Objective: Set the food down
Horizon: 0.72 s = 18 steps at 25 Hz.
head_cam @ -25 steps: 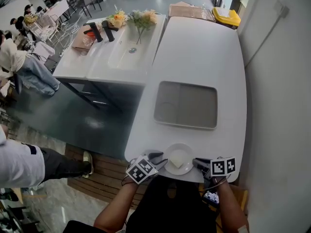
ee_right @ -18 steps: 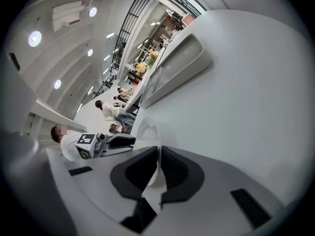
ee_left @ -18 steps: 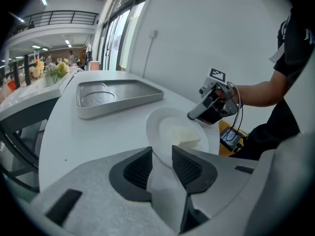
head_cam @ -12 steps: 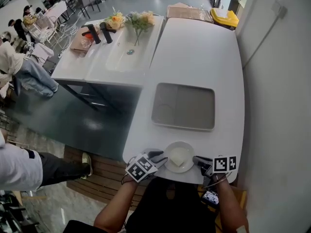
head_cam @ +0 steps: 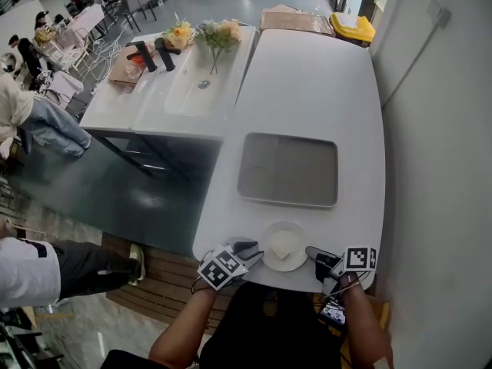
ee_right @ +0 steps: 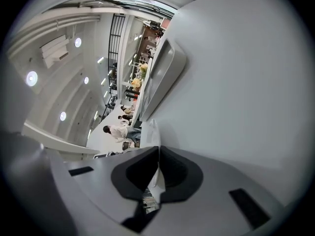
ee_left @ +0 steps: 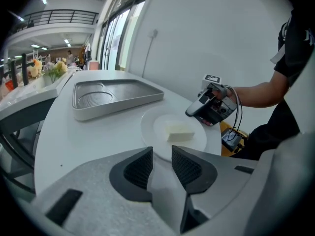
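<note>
Head view, item: white plate [head_cam: 285, 227] carrying one pale rectangular block of food [head_cam: 283, 245], placed at the near edge of the long white table [head_cam: 307, 83], just short of the empty grey tray [head_cam: 286, 139] and apparently resting on the tabletop. Left gripper [head_cam: 250, 249] was at the plate's left rim; in the left gripper view its jaws stood a little apart and had just been closing, with the rim reaching into the gap but no pad seen pressing on it. Right gripper [head_cam: 310, 252] was at the opposite rim; in the right gripper view its jaws were closed together on that thin white edge, seen side-on. Handling, judged: plate stiff and smooth, probably glazed and breakable, so the rim was likely slippery under a narrow pinch and liable to pivot if carried from one side alone. Food looked soft and light, lay loose on the dish, and would likely slide if the plate tipped. Recommended hold: both rims, opposite each other, dish kept level; the food itself was better not gripped, being likely to crush or crumble.
</note>
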Each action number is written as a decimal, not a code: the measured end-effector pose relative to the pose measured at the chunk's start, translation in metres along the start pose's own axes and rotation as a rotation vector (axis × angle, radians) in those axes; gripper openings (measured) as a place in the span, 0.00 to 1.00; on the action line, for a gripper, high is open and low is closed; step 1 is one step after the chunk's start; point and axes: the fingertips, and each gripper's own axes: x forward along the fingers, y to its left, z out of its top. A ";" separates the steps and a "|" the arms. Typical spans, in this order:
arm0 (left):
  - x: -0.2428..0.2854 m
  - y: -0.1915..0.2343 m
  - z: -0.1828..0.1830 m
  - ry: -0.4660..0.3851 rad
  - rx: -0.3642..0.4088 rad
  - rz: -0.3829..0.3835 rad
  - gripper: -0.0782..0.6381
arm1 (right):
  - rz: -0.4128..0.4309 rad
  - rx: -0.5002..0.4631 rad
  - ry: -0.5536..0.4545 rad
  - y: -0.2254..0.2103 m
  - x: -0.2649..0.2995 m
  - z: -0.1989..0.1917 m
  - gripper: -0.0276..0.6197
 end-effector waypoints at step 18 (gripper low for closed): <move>0.007 0.000 0.001 0.040 -0.035 -0.013 0.24 | -0.044 -0.115 0.048 -0.006 0.000 0.004 0.06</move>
